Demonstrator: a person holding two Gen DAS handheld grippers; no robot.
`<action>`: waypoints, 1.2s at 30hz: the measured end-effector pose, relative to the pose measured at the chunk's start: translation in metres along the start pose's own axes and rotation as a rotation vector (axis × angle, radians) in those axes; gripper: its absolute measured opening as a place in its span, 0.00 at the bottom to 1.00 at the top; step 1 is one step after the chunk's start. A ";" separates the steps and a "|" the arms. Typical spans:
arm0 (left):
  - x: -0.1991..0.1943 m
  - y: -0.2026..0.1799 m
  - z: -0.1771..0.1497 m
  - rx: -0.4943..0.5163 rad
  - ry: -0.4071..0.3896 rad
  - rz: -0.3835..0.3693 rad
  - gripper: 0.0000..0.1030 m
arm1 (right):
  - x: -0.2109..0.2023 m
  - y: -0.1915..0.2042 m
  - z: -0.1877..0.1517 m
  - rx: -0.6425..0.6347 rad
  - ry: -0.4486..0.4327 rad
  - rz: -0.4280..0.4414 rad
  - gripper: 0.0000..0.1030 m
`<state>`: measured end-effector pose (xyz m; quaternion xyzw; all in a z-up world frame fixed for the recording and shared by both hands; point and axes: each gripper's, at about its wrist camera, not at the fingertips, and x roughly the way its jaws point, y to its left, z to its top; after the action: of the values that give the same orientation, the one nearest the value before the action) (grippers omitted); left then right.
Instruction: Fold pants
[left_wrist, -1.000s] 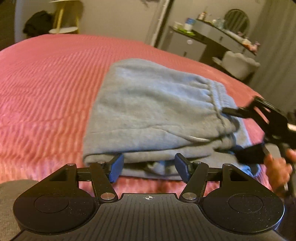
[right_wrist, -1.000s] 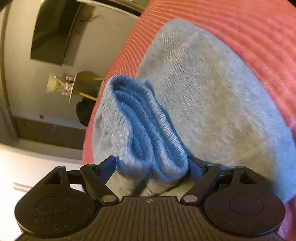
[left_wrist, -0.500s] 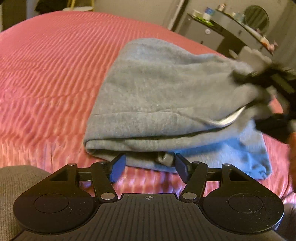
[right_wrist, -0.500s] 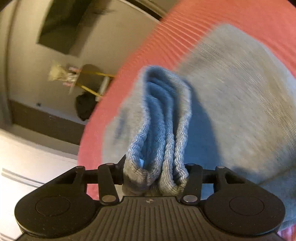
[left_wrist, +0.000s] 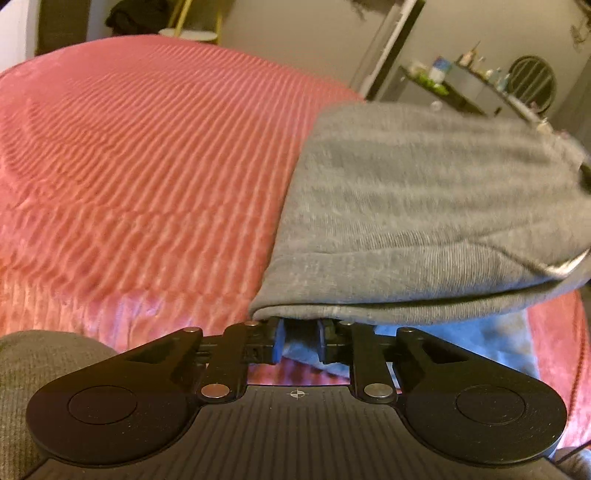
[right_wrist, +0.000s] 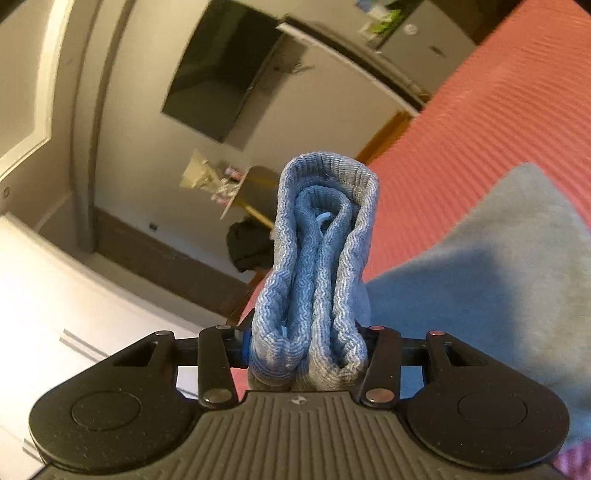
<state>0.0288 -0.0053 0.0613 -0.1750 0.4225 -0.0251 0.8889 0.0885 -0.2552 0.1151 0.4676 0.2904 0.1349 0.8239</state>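
Nearest the left claw, its jaws pinch the pants at their near folded edge; the right claw clamps the bunched waistband. Beyond, fabric drapes over the pink bed. Lift both level, keeping layers aligned.

- The left wrist view sits low and close over the pink bedspread, looking level across it toward a dresser at upper right.
- The right wrist view is tilted, facing the wall and a dark TV at upper centre.
- Both views share the bedspread and the grey pants.
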 end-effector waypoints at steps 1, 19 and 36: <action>-0.002 0.000 -0.001 0.007 -0.013 -0.013 0.20 | -0.003 -0.004 0.000 0.006 -0.010 -0.010 0.42; -0.032 -0.018 -0.001 0.163 -0.014 -0.063 0.55 | -0.004 -0.107 -0.025 0.074 0.005 -0.368 0.76; 0.012 0.007 0.012 -0.023 0.022 -0.105 0.75 | 0.027 -0.108 -0.015 -0.040 0.085 -0.338 0.54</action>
<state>0.0447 0.0023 0.0570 -0.2071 0.4229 -0.0688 0.8795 0.0956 -0.2890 0.0080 0.3895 0.3968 0.0199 0.8309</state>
